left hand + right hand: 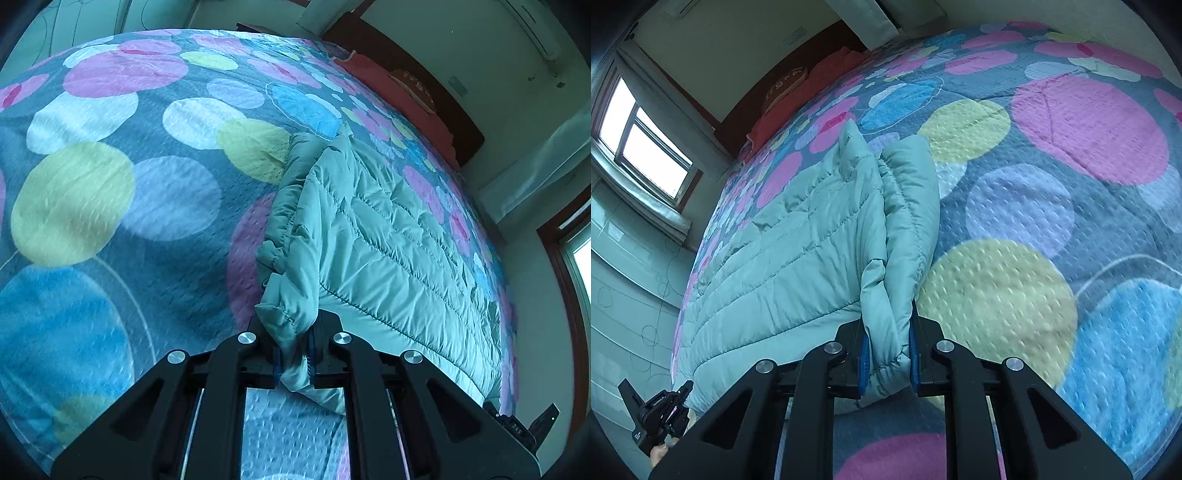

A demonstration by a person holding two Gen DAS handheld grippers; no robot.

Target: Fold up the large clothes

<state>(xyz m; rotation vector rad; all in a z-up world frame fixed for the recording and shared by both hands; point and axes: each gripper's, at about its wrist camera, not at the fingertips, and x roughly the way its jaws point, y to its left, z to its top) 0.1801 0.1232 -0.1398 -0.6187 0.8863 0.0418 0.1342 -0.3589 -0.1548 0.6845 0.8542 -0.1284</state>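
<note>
No writing reads clearly; small white letters on the far gripper are too blurred to make out. The pale teal quilted puffer jacket (388, 236) lies on the bed's blue bedspread with coloured circles (122, 206), near a red pillow (406, 92) and dark wooden headboard (436, 85). The left gripper (294, 354) pinches the jacket's cuffed edge, and the right gripper (886, 354) clamps a thick fold of it

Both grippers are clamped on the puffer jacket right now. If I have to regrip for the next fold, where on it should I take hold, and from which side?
Probably the elastic cuff ends of the mint puffer jacket, where the left gripper and right gripper pinch now. The cuffs are gathered and thin enough for the jaws; the quilted body is broad and flat on the bedspread. Come in low from the near edge, along the sleeve.
</note>
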